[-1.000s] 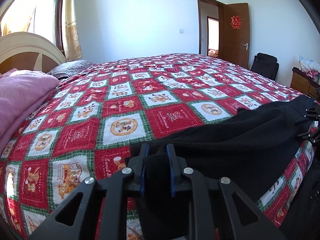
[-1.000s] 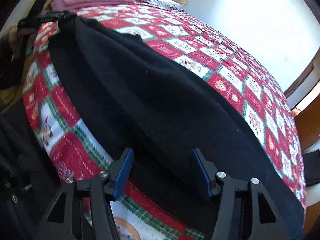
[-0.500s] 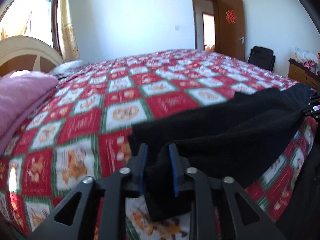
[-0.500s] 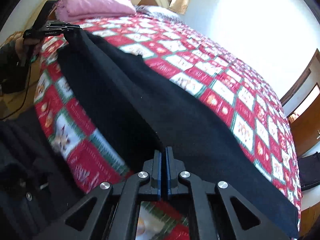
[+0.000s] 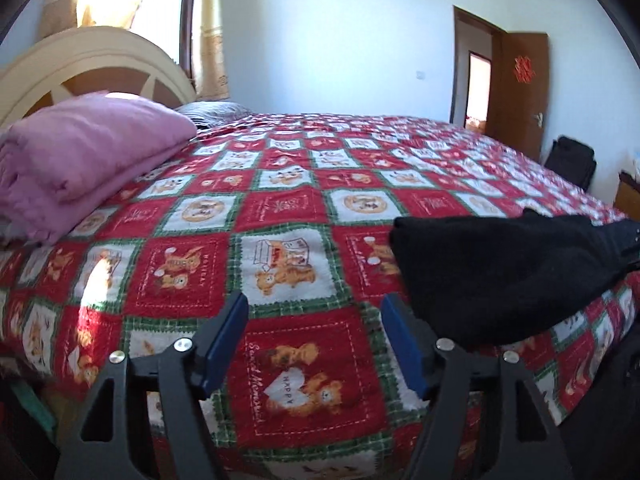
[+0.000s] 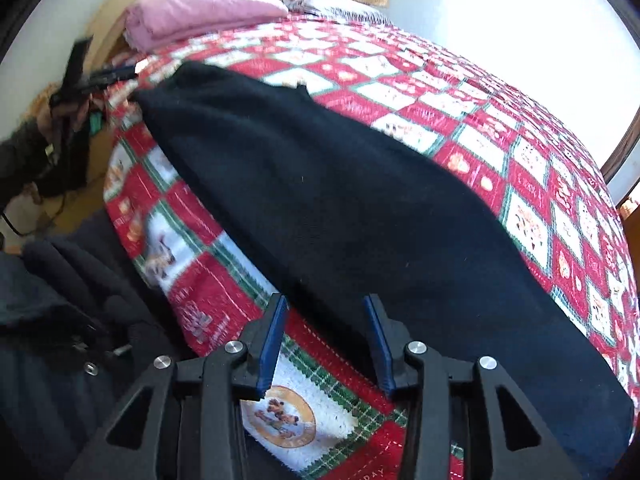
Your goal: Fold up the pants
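While the black pants (image 6: 360, 216) lie stretched in a long band along the near edge of the patterned bedspread (image 5: 280, 208), neither gripper is closed on them. The left gripper (image 5: 316, 340) is seen with its jaws standing wide, having just been opening; only bedspread shows between them, and one end of the pants rests just off to its right, ahead of the right finger and apart from it. The right gripper (image 6: 326, 340) is held at a moderate gap, its jaws also having just been opening, with the near hem of the pants lying right at its fingertips and partly between them, though no pinch on the cloth is shown. Beyond the left gripper a folded pink blanket (image 5: 80, 160) is stacked by the headboard, well apart from the work. The step in hand is judged to be a release after laying the garment flat lengthwise. For the next move, fresh grips would be called for at one end of the band, so that it can be carried over toward the other end without the layers being dragged askew.
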### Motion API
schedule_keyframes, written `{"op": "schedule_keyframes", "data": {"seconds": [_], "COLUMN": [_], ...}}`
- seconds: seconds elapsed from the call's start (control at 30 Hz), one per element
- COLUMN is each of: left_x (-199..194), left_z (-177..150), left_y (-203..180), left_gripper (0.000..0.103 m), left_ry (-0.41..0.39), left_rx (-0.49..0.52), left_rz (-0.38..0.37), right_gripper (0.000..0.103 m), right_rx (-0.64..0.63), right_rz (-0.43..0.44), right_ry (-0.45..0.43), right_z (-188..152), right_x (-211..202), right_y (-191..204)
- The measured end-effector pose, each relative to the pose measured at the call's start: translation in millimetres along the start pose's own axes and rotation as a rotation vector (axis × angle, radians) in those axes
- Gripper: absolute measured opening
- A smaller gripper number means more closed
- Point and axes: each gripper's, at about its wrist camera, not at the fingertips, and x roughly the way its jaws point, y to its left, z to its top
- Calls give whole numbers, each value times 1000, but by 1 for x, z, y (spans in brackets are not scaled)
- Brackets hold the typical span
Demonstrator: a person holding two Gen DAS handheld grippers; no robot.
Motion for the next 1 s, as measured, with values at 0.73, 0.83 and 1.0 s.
{"op": "schedule_keyframes", "data": {"seconds": [0.73, 0.83, 1.0], "left_x": [50, 48, 54], "left_z": [-7, -1, 10], "left_y": [-125, -121, -114], "left_gripper": [85, 85, 97], "left_ry": [1, -5, -14], "left_rx": [208, 185, 170], "left_rz": [-58, -35, 44], "right_gripper": [42, 12, 5], "right_rx": [426, 472, 448], "right_rz": [230, 292, 230], "right_ry": [32, 44, -81], "right_z": [167, 166, 178], "right_x": [143, 147, 108], "right_y": [-17, -17, -15]}}
